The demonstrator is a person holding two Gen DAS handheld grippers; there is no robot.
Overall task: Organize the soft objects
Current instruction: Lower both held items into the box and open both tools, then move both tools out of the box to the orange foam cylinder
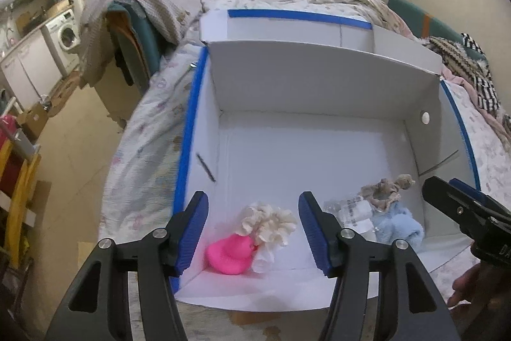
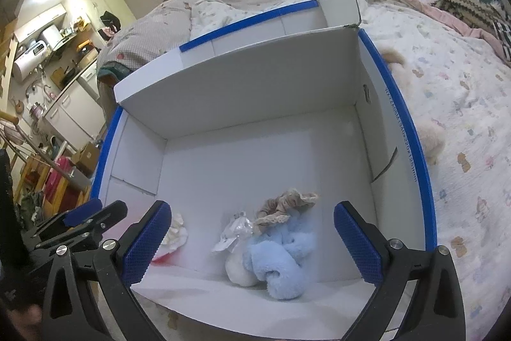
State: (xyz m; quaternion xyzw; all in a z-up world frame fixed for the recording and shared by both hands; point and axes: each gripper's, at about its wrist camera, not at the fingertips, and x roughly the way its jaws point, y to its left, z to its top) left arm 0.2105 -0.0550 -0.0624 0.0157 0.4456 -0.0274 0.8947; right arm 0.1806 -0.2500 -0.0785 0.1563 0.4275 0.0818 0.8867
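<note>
Above a white cardboard box [image 1: 319,149] edged in blue tape and set on a rumpled bed [image 2: 463,104], we hold both tools over the soft things gathered along its near wall. Our left hand-held gripper [image 1: 254,232] hangs with its jaws apart and nothing between the pads, above a pink rubber duck [image 1: 228,254] that touches a cream ruffled scrunchie [image 1: 271,224]. Our right hand-held gripper [image 2: 252,242] stands with its jaws spread wide and empty over a pale blue plush piece [image 2: 281,258], with a beige scrunchie [image 2: 287,203] resting against its top and a crinkled plastic-wrapped item [image 2: 236,232] beside it.

We judge the risks modest but real. The box sits on soft bedding, so a push on a wall could tilt or slide it. Its rear flap [image 2: 239,79] leans inward over the floor of the box and could catch a tool on the way in. The two tools hang close together, and a careless swing could knock one into the other. A fluffy pale thing [image 2: 428,136] lies on the bed just outside the right wall, partly hidden, and we might overlook it.
</note>
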